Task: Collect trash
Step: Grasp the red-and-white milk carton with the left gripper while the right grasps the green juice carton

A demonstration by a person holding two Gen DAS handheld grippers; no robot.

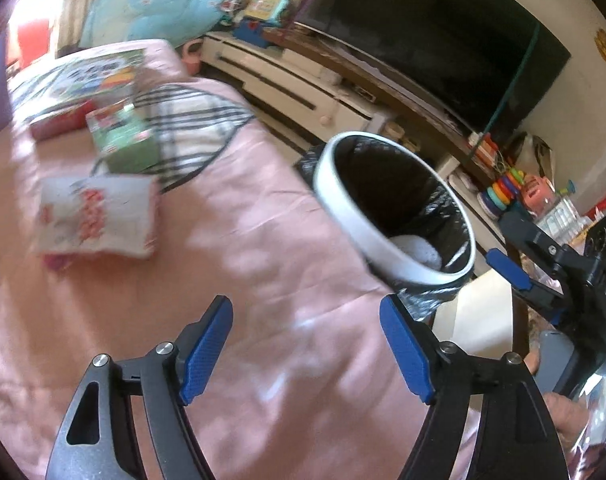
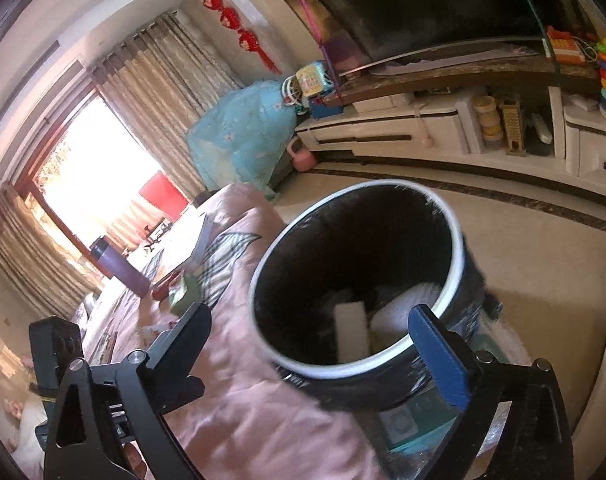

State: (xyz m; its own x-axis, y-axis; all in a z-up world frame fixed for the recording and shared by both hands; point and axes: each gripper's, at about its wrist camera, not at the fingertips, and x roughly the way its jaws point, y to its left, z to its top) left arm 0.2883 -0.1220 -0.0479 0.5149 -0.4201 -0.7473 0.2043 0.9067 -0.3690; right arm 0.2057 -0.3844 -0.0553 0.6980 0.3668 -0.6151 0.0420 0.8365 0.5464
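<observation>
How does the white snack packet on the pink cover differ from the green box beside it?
The white snack packet is soft, pillow-shaped and printed in red; the green box is rigid with straight edges. The packet lies nearer the left gripper, the box farther off. Both rest on the pink cover, outside the bin.

Bins: one trash can point(image 1: 345, 200) sitting centre frame.
Packets on pink cover: seemingly three point(image 1: 97, 216), blurred, lying left.

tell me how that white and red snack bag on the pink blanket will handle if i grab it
The snack bag looks puffy and creased, so it probably crumples and feels light. Its film may be slippery between the pads. Lying flat on the soft pink blanket, it may sink or slide rather than roll.
</observation>
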